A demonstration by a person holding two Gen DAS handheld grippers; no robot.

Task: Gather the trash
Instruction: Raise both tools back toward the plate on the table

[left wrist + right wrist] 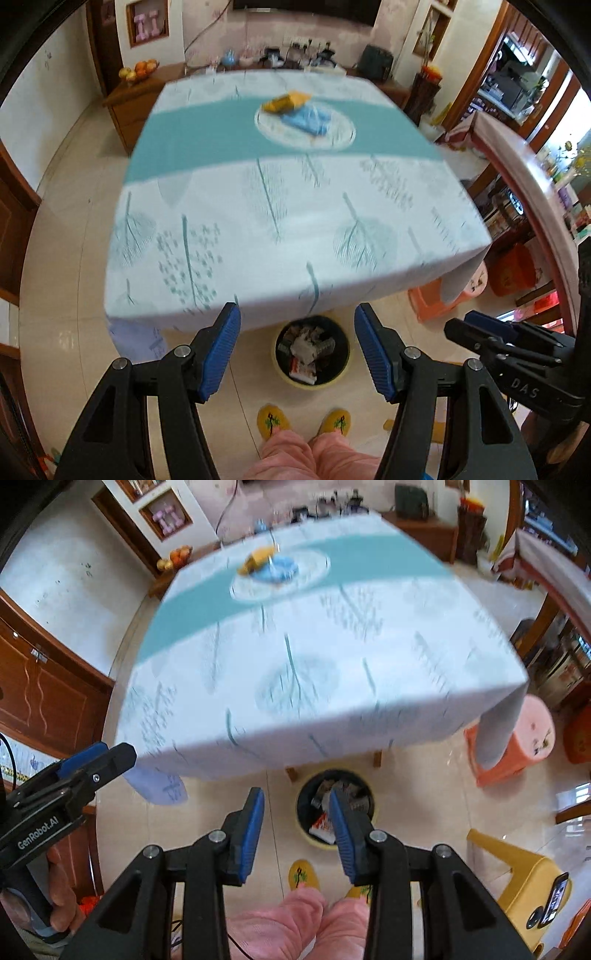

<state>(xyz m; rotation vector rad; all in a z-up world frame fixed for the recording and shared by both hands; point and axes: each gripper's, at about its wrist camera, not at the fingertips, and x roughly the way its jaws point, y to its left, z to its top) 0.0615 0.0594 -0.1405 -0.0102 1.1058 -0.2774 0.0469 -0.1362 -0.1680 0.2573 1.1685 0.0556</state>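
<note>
A round trash bin point(312, 352) point(334, 810) with a yellow rim and a dark liner stands on the floor by the table's near edge, holding several wrappers. On the table's far side a yellow packet point(286, 102) point(258, 559) and a blue packet point(306, 120) point(277, 570) lie on a round patterned mat point(343, 136) point(314, 570). My left gripper point(297, 315) hangs open above the bin with nothing between its blue pads point(221, 350). My right gripper point(295, 799) is also open and empty, over the floor beside the bin. Each gripper shows at the edge of the other's view.
The table point(280, 206) carries a white and teal tablecloth. Pink stools point(517, 734) stand at its right corner, a yellow chair point(524, 886) nearer right. The person's pink trouser legs point(317, 458) and yellow slippers point(271, 421) are below. A wooden sideboard point(133, 107) lines the back wall.
</note>
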